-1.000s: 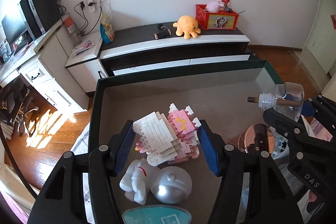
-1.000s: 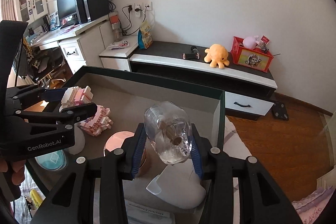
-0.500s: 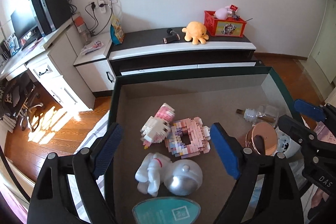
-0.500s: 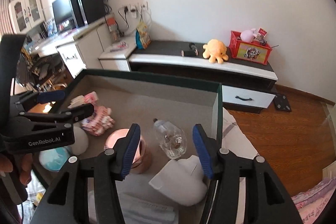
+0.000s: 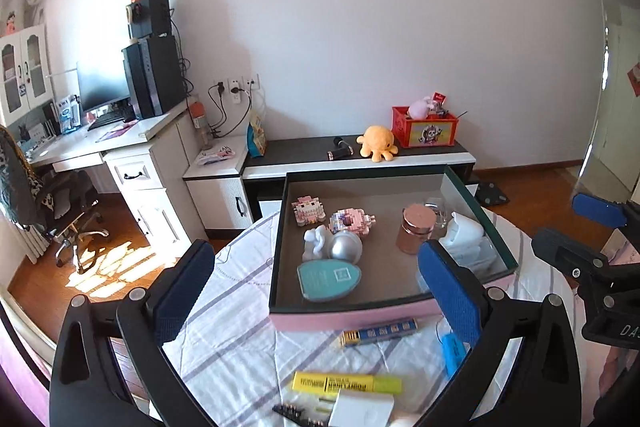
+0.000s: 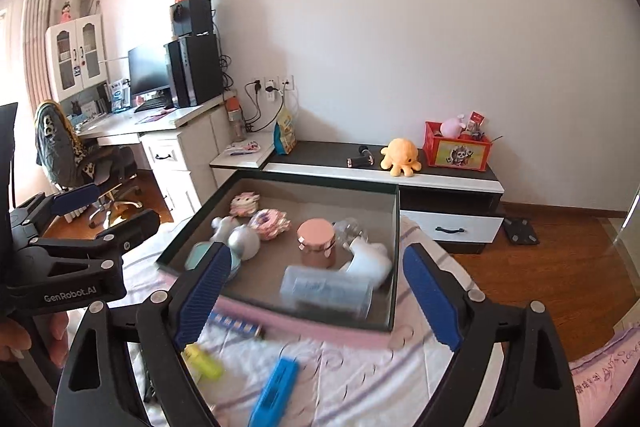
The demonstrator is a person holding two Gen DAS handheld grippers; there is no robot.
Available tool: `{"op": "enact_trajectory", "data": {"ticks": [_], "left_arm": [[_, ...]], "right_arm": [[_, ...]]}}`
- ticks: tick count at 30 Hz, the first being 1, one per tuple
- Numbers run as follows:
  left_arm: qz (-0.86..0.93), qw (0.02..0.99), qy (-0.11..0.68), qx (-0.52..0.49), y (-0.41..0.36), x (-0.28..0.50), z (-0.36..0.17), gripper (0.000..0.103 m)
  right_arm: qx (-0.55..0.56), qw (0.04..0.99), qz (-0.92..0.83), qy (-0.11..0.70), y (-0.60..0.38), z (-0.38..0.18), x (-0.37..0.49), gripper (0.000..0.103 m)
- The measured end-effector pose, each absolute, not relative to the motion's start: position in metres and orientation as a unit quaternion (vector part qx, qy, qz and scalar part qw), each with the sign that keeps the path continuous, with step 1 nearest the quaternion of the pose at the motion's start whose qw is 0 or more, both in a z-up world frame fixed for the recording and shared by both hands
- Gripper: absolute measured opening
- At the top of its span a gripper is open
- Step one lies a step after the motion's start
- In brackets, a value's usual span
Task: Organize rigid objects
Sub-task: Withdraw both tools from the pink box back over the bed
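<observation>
A dark green open box [image 5: 476, 205] [image 6: 396, 227] stands on the striped bedsheet. In it lie two pink-and-white block figures [image 5: 307, 209] [image 5: 352, 221], a white figurine with a silver ball [image 5: 334, 245], a teal oval case [image 5: 328, 279], a copper-lidded jar [image 5: 414, 229] [image 6: 317, 241], a clear glass bottle [image 6: 350, 229] and a white holder [image 6: 370, 259]. My left gripper [image 5: 316, 291] is open and empty, above the box's near edge. My right gripper [image 6: 316, 297] is open and empty, near the box's front right.
On the sheet in front of the box lie a dark blue box [image 5: 380, 331], a yellow box [image 5: 346, 383], a blue bar [image 6: 276, 389] and a white card [image 5: 362, 411]. A TV cabinet [image 5: 360, 157] and a desk [image 5: 120, 143] stand behind.
Both grippers opened, dropped the block figure and the glass bottle into the box, then pulled back and up. The whole box and the sheet in front now show.
</observation>
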State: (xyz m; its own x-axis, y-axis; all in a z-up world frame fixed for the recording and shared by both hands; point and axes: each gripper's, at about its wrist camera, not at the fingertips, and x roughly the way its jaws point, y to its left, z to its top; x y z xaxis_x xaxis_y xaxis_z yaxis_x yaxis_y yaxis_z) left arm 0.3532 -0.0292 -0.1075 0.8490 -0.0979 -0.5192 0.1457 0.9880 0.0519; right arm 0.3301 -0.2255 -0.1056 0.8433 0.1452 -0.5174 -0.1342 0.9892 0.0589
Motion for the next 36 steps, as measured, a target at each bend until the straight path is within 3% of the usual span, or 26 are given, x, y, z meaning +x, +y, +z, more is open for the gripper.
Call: {"op": "enact_trajectory", "data": {"ticks": [3,4,5,19,36], "left_arm": [[-0.077,0.963,0.253,0.041,-0.025,0.311,-0.102,0.103],[-0.077,0.965,0.247,0.043,-0.025,0.297,-0.101,0.103],[-0.078,0.965,0.245,0.047,-0.025,0.284,-0.101,0.103],[-0.036,0.984,0.173,0.03,-0.011,0.151,-0.085,0.103],[-0.039,0.988,0.148,0.026,-0.013,0.113,-0.085,0.103]], "right_arm": [[0.005,0.963,0.07,0.26,-0.22,-0.099,0.298,0.093],[0.002,0.965,0.067,0.254,-0.217,-0.097,0.286,0.101],[0.001,0.966,0.064,0.249,-0.216,-0.096,0.274,0.103],[-0.001,0.983,0.045,0.176,-0.201,-0.087,0.141,0.103],[0.024,0.985,0.044,0.163,-0.202,-0.09,0.096,0.103]]}}
